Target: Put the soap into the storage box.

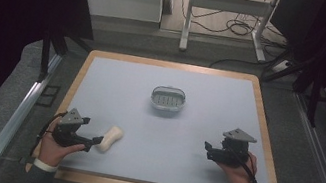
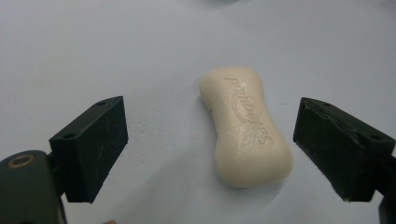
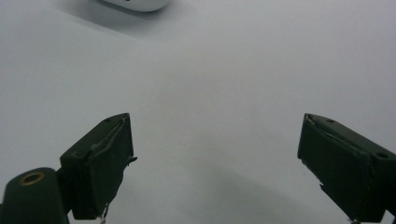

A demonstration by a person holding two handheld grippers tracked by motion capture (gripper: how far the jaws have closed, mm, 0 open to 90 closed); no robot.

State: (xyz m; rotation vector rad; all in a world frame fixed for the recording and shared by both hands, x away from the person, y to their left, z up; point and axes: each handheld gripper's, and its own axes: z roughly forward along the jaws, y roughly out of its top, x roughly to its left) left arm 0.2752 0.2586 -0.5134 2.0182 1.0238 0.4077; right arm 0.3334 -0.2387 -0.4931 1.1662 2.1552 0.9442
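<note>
We find the bar of soap (image 2: 246, 131) lying flat on the pale blue table top (image 1: 202, 144) at the near left, embossed face up, its long axis running away from the left gripper (image 2: 210, 144). In the left gripper view the bar sits between the two black jaws, closer to the right-hand jaw, with clear table showing on both sides: the jaws stand spread wide and touch nothing. In the high view the left gripper (image 1: 94, 141) lies just beside the near end of the bar.

We judge the step in hand to be the approach for a grasp. To do it well, we recommend shifting the gripper sideways until the bar is centred, advancing so the pads bracket the narrowed waist, keeping the pads low and level with the table, then closing evenly. An off-centre closure would likely push the bar or let it pivot; the smooth surface may slip.

Further out, the soap dish (image 1: 168, 98) stands at the middle of the table, well apart from the bar. The right gripper (image 1: 211, 151) rests at the near right, its jaws likewise spread and empty.
</note>
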